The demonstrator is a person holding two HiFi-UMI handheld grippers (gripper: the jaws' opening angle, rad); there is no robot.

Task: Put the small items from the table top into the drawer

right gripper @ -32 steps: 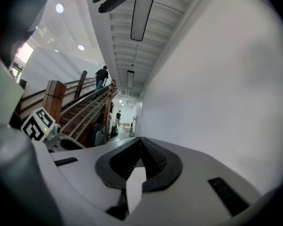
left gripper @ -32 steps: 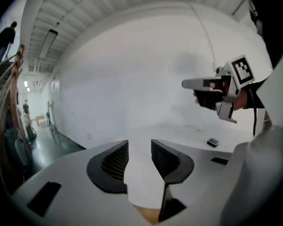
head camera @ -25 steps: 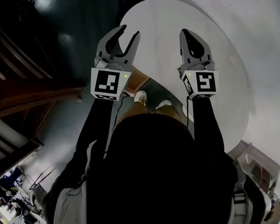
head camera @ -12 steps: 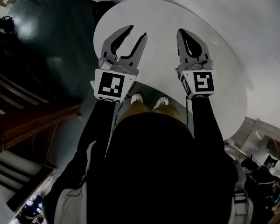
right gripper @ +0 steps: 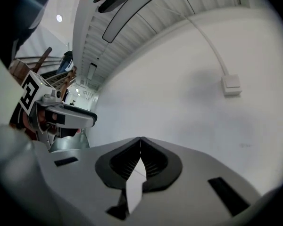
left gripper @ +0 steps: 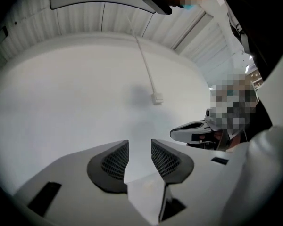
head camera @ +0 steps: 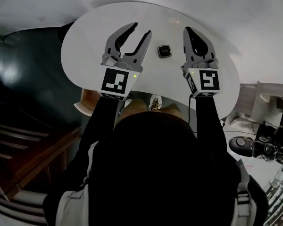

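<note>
Head view: item [head camera: 164, 51] between 2 grippers [head camera: 141, 28] [head camera: 187, 29]

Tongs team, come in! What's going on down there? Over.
Left tongs open, empty. Right tongs shut, empty. Small dark square item lying on the white table, untouched. Nothing in the way.

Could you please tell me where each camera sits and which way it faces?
Head view: on the person's head, facing steeply down at the white table; shows black sleeves, left gripper, right gripper.
Left gripper view: on the left gripper, facing a white wall; its jaws stand apart, empty.
Right gripper view: on the right gripper, facing that wall; jaws shut.
Shared: both gripper views show the wall box.
</note>
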